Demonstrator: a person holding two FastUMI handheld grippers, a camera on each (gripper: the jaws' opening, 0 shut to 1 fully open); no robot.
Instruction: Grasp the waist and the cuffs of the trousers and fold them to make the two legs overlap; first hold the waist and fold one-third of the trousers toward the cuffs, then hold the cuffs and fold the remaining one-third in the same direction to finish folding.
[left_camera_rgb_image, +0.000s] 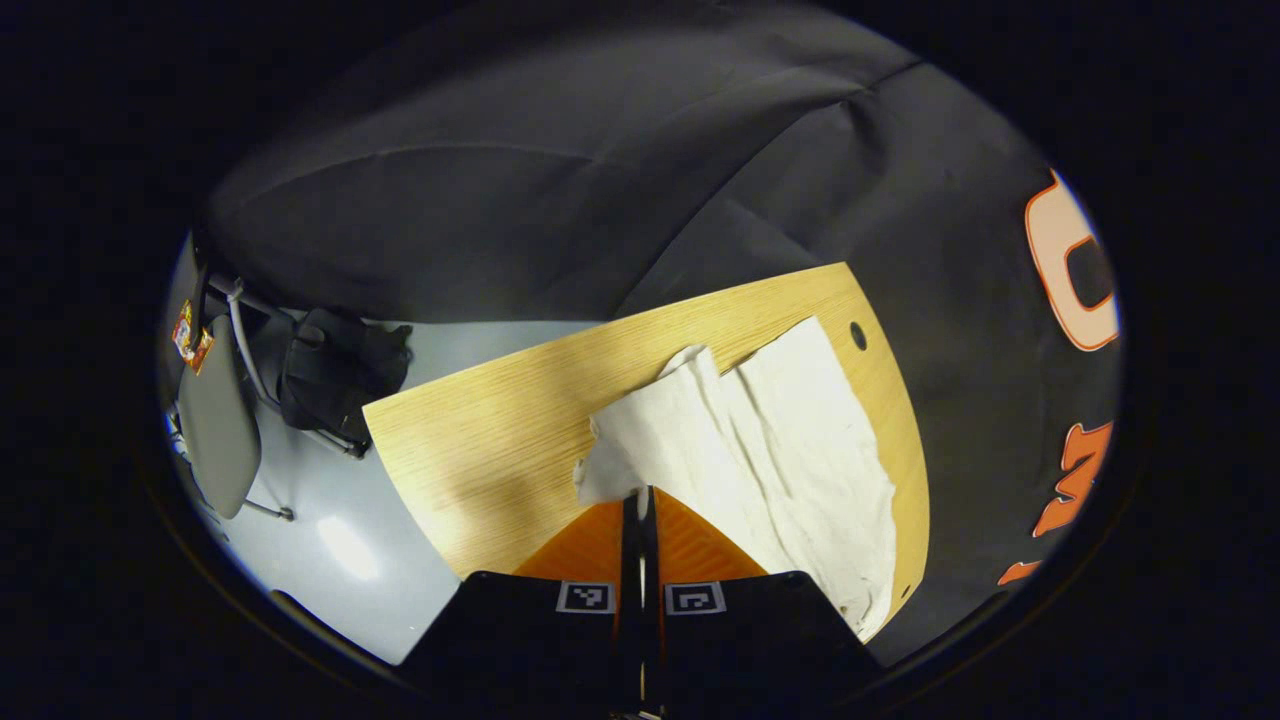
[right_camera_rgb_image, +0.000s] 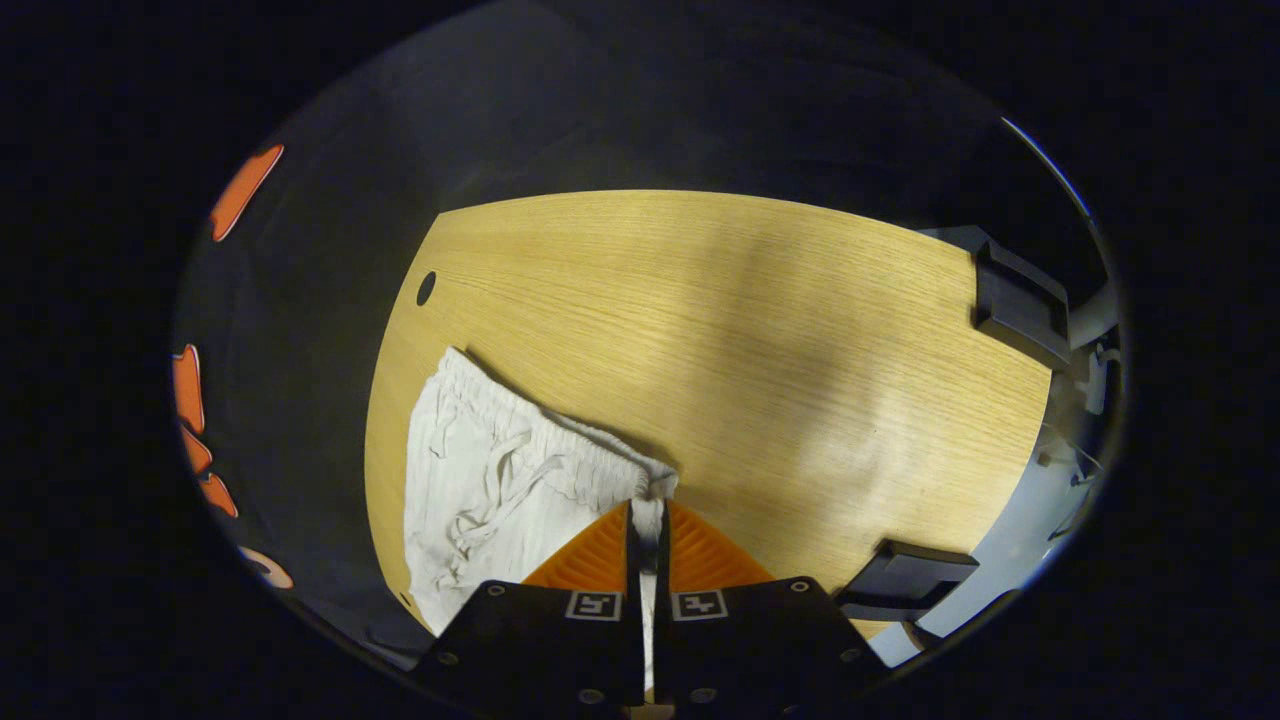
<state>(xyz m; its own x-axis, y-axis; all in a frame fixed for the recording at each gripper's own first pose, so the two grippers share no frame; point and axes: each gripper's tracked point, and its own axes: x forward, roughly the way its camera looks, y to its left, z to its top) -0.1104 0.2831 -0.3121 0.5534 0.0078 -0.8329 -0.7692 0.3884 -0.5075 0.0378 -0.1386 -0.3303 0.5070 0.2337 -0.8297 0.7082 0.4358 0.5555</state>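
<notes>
White trousers (left_camera_rgb_image: 770, 440) lie on the wooden table (left_camera_rgb_image: 500, 440). In the left gripper view the two legs spread away to the right, and my left gripper (left_camera_rgb_image: 640, 495) is shut on a cuff corner lifted off the table. In the right gripper view the elastic waist with its drawstring (right_camera_rgb_image: 500, 470) runs from upper left toward the fingers. My right gripper (right_camera_rgb_image: 648, 505) is shut on the waist's near corner, with white cloth pinched between the fingers.
A cable hole (right_camera_rgb_image: 426, 288) marks the table near the waistband. Black clamps (right_camera_rgb_image: 1020, 300) (right_camera_rgb_image: 905, 580) sit at the table's right edge. A grey chair (left_camera_rgb_image: 215, 420) and a black bag (left_camera_rgb_image: 335, 370) stand on the floor beyond the table.
</notes>
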